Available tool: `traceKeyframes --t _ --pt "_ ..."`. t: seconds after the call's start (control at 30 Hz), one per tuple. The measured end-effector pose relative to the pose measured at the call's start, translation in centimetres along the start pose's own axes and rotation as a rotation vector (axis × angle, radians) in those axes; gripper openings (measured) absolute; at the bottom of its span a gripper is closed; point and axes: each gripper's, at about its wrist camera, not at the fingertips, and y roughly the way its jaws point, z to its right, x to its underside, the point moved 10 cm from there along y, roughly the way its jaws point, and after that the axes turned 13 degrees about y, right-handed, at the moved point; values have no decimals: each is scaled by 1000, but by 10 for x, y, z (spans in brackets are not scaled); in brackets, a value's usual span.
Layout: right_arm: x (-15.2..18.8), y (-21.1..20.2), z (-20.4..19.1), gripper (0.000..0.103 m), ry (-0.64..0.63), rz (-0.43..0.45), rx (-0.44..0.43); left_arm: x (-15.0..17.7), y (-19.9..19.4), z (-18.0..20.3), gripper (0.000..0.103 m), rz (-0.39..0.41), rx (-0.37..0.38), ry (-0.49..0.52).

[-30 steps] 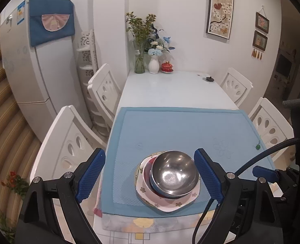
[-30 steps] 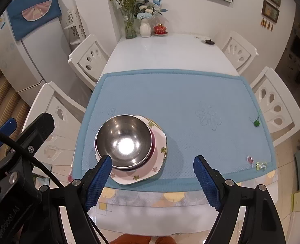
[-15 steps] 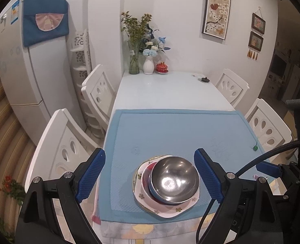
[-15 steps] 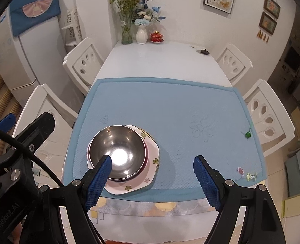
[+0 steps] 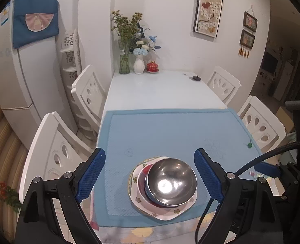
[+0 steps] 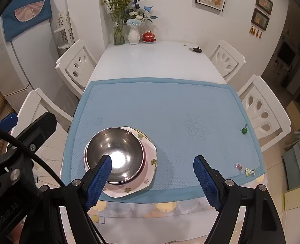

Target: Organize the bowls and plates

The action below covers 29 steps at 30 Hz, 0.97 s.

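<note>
A steel bowl [image 5: 171, 184] sits in a red-rimmed dish [image 5: 142, 173] on a white flowered plate [image 5: 166, 213], stacked near the front left of the blue mat [image 5: 170, 130]. The stack also shows in the right wrist view: bowl [image 6: 114, 152], plate [image 6: 148, 158]. My left gripper [image 5: 150, 172] is open and empty, held above and short of the stack. My right gripper [image 6: 152, 172] is open and empty, to the right of the stack above the mat's front edge.
White chairs [image 5: 54, 154] [image 6: 263, 111] flank the white table [image 5: 160, 89]. Flower vases [image 5: 138, 67] and a red lidded cup [image 5: 152, 67] stand at the far end, with a small black lid [image 5: 196, 78]. Small trinkets [image 6: 244, 130] [image 6: 249, 170] lie on the mat's right side.
Both grippers have pulled back and up from the table, so the stack looks smaller and farther. The stack has not moved. Both grippers stay open.
</note>
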Motion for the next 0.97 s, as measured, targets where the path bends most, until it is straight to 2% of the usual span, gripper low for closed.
traceKeyframes --t 0.1,0.43,0.63,0.97 --pt "2 -1 -3 81 1 -1 -3 -1 -3 -7 89 17 -16 -6" --pt "8 3 -19 80 -33 -11 -9 9 -2 -21 89 -10 -53 -10" --pt "10 5 -23 81 -38 -13 -16 18 5 -33 89 -56 -128 -8" --pt "11 8 -22 81 -28 -25 -5 22 13 -34 89 -69 -103 -24"
